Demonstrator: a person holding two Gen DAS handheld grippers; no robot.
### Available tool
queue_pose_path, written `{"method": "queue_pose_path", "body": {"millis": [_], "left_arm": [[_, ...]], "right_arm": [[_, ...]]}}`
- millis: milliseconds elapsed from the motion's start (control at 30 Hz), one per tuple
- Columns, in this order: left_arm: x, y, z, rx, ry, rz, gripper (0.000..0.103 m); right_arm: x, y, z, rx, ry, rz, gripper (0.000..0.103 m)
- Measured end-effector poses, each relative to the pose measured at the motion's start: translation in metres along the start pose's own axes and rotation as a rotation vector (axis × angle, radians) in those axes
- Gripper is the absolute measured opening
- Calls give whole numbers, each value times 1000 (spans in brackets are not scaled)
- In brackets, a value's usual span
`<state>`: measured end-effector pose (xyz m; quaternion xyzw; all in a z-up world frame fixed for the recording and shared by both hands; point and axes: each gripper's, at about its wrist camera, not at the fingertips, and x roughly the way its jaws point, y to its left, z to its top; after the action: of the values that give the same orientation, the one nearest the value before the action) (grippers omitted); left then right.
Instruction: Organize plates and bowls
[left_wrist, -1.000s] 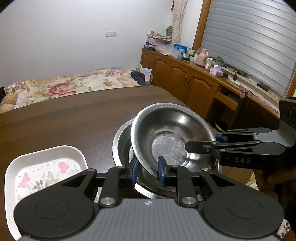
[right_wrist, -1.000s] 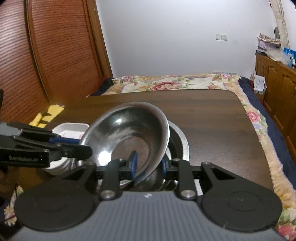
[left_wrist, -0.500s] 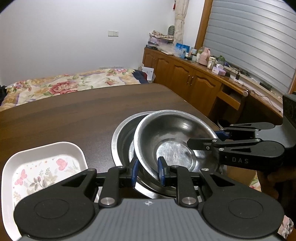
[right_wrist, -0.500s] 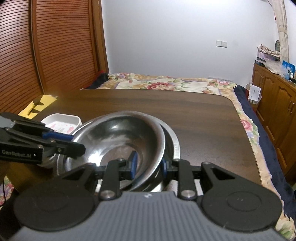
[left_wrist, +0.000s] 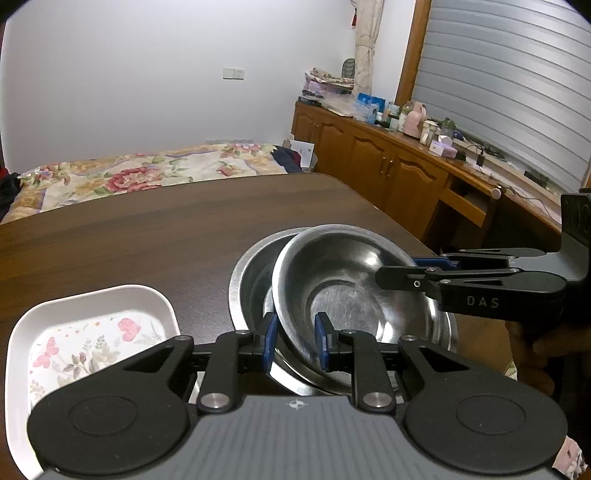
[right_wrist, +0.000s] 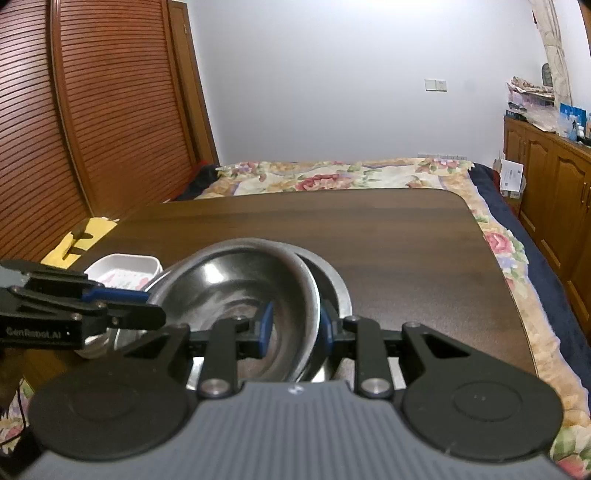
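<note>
A small steel bowl (left_wrist: 343, 280) (right_wrist: 229, 280) lies slightly tilted inside a larger steel bowl (left_wrist: 251, 273) (right_wrist: 338, 291) on the dark wooden table (left_wrist: 147, 229). My left gripper (left_wrist: 295, 341) is shut on the small bowl's near rim, one blue pad inside and one outside. My right gripper (right_wrist: 295, 326) is shut on the same bowl's rim at another spot. From the side, the right gripper (left_wrist: 397, 269) reaches in from the right and the left gripper (right_wrist: 151, 308) from the left. A white plate with a floral print (left_wrist: 92, 332) (right_wrist: 125, 267) sits beside the bowls.
The table's (right_wrist: 369, 236) rounded right edge runs close to the bowls. Beyond it is a bed with a floral cover (left_wrist: 129, 177). Wooden cabinets with clutter (left_wrist: 399, 166) line the right wall, and a louvred wooden door (right_wrist: 92, 110) stands on the left. A hand (left_wrist: 535, 347) holds the right gripper.
The small bowl, steeply tilted and raised a second ago, has come down and levelled into the larger bowl. Both grippers stayed shut on its rim.
</note>
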<state>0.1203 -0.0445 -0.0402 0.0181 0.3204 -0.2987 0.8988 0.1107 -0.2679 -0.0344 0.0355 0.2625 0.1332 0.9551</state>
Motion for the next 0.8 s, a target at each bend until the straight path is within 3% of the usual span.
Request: {"method": "queue_pose_path", "body": {"millis": [333, 433, 500, 600, 667, 800], "left_arm": [[-1, 0, 2, -5, -17, 17, 24], [-5, 0, 2, -4, -38, 35, 26], [-8, 2, 4, -9, -56, 48, 30], [-12, 2, 5, -18, -81, 73, 45], [-12, 2, 4, -10, -106, 100, 65], [-8, 2, 2, -20, -122, 126, 69]], "right_arm": [[-8, 0, 3, 6, -42, 0, 37], [-12, -1, 3, 12, -69, -15, 43], [-15, -3, 3, 27, -90, -20, 49], [-16, -5, -2, 35, -120, -38, 55], [-14, -8, -6, 44, -133, -47, 55], [-5, -17, -15, 86, -150, -51, 55]]}}
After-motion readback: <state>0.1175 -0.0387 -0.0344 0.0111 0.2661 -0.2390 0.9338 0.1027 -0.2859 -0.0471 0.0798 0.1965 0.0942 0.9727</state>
